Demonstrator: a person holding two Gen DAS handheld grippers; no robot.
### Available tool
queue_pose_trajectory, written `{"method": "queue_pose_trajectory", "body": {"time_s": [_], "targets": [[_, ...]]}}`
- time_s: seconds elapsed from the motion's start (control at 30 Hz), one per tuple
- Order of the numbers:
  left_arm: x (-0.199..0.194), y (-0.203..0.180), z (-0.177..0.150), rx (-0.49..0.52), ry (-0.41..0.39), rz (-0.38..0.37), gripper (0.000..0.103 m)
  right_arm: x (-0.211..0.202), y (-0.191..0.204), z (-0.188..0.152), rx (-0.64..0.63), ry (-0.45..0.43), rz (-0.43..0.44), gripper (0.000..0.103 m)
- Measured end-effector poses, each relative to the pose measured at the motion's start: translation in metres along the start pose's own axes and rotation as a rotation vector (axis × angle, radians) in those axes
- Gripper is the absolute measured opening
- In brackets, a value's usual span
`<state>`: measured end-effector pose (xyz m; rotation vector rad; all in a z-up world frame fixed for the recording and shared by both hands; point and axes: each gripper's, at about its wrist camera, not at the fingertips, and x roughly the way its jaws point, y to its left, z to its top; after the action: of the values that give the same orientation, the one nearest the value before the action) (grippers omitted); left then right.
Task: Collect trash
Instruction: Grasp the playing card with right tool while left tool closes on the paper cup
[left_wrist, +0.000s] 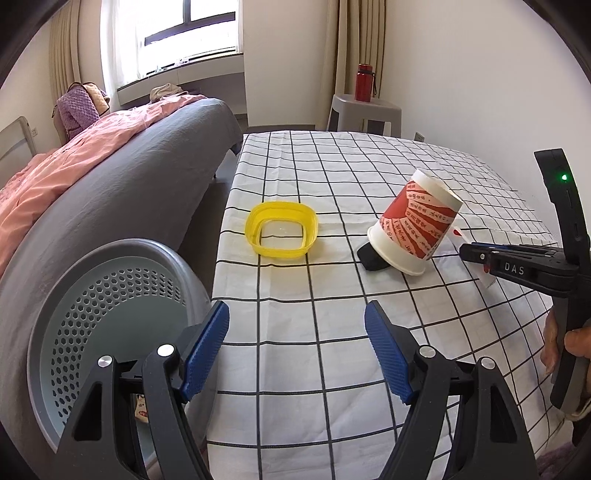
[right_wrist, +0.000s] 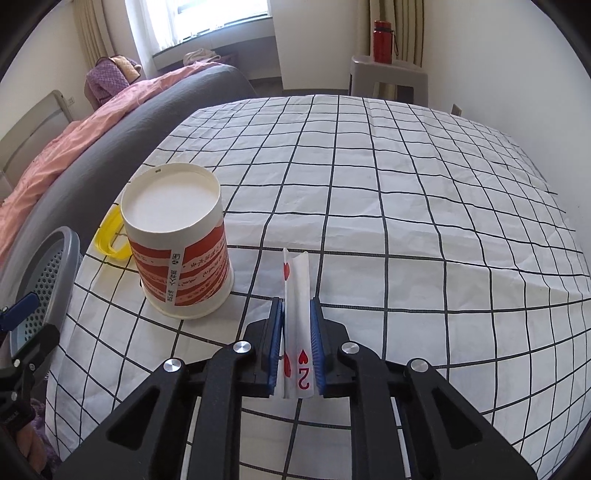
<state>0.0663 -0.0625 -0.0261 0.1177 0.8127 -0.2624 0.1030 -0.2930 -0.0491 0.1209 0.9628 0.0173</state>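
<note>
Home bedroom: bed (left_wrist: 110, 166), curtained window (left_wrist: 177, 33).

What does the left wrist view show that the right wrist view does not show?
Only the left wrist view shows the open left hand-held gripper and a black object under the tilted paper cup.

Only the right wrist view shows the right hand-held gripper shut on a bent two-of-hearts playing card, and the cup's white base.

Both show the cup, yellow ring, grey perforated basket and checked tablecloth.
</note>
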Motion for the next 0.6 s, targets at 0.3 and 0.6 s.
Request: {"method": "queue_pose_trajectory", "body": {"time_s": [0.3, 0.6], "targets": [[0.015, -0.057, 0.022, 0.030, -0.055, -0.063, 0.074, -0.019, -0.030, 0.006, 0.107, -0.026, 0.025, 0.015], [0.053, -0.100, 0.035, 0.095, -0.062, -0.089, 0.075, -0.033, -0.065, 0.010, 0.191, -0.049, 0.034, 0.015]]}}
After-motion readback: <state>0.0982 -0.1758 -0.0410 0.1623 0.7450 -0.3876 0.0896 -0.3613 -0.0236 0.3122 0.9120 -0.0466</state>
